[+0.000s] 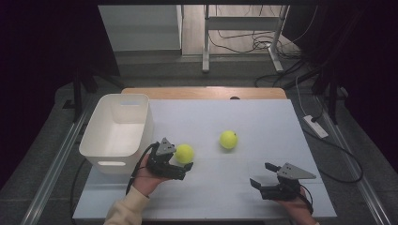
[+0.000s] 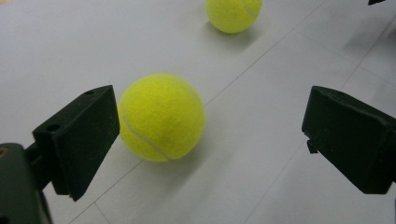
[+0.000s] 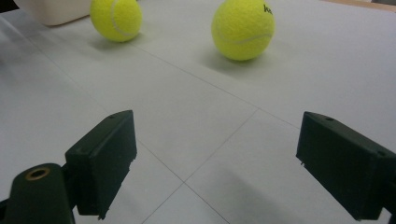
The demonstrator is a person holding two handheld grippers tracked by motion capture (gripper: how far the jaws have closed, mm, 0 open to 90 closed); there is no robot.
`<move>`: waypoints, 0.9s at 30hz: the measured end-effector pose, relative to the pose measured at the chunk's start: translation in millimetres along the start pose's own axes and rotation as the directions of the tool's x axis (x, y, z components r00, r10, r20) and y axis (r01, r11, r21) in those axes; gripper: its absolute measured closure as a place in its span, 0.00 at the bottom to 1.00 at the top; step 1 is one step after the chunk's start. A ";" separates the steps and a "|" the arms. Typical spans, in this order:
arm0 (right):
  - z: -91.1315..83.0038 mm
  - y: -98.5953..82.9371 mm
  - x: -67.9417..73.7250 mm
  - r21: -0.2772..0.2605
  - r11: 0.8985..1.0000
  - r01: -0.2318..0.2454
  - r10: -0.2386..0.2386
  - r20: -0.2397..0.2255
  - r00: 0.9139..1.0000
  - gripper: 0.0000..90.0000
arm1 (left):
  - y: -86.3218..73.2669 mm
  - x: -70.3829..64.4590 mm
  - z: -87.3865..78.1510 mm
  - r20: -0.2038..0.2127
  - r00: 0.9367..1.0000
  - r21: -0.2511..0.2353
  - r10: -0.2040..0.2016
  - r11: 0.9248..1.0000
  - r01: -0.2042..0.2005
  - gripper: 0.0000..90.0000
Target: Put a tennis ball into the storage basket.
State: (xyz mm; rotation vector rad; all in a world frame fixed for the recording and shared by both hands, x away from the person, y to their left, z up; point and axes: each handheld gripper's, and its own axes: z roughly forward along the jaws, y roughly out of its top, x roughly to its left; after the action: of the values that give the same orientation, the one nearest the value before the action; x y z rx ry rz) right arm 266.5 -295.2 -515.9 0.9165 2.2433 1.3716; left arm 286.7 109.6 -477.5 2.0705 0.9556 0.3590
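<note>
A: Where is the left tool point(image 1: 187, 162) just now?

B: Low on the tabletop point(image 1: 263, 122), just in front of the white bin point(image 1: 117, 131); its jaws stand wide apart around the near ball point(image 1: 184, 153); in the left gripper view that ball point(image 2: 161, 117) sits between the jaws, close by one of them and well apart from the other; whether it touches that jaw I cannot tell.

A: And the ball rests on the tabletop, not lifted?

B: Yes; it lies on the white surface with its shadow under it; a thin seam in the tabletop runs past it.

A: The second ball?

B: The far ball point(image 1: 228, 139) lies to the right of the first and a little farther from the person, well apart from both tools; the left gripper view catches it at the top edge point(image 2: 233, 14); the right gripper view shows both balls ahead, the far ball point(image 3: 243, 29) nearer to that camera.

A: What of the right tool point(image 1: 262, 175)?

B: Held in the right hand near the front right of the tabletop; its jaws also gape wide, with nothing between them but bare tabletop.
</note>
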 end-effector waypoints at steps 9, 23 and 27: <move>-0.1 -0.2 -0.1 0.003 1.000 -0.001 0.001 0.001 1.000 0.13 | 3.3 3.5 10.7 -0.021 1.000 0.026 -0.007 1.000 0.007 0.05; 0.0 -0.2 -0.3 0.002 1.000 0.001 -0.001 -0.002 1.000 0.13 | 5.5 11.6 32.0 -0.042 0.999 0.079 -0.030 0.996 0.033 0.04; 0.1 -0.4 -0.5 0.005 1.000 0.002 -0.002 0.001 1.000 0.13 | 5.0 13.8 37.5 -0.040 0.999 0.097 -0.031 0.995 0.034 0.04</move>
State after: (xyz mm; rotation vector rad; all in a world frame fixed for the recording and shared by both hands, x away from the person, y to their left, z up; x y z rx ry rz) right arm 266.8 -295.6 -516.4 0.9159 2.2473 1.3650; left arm 318.7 97.0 -498.4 2.1403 1.0473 0.3420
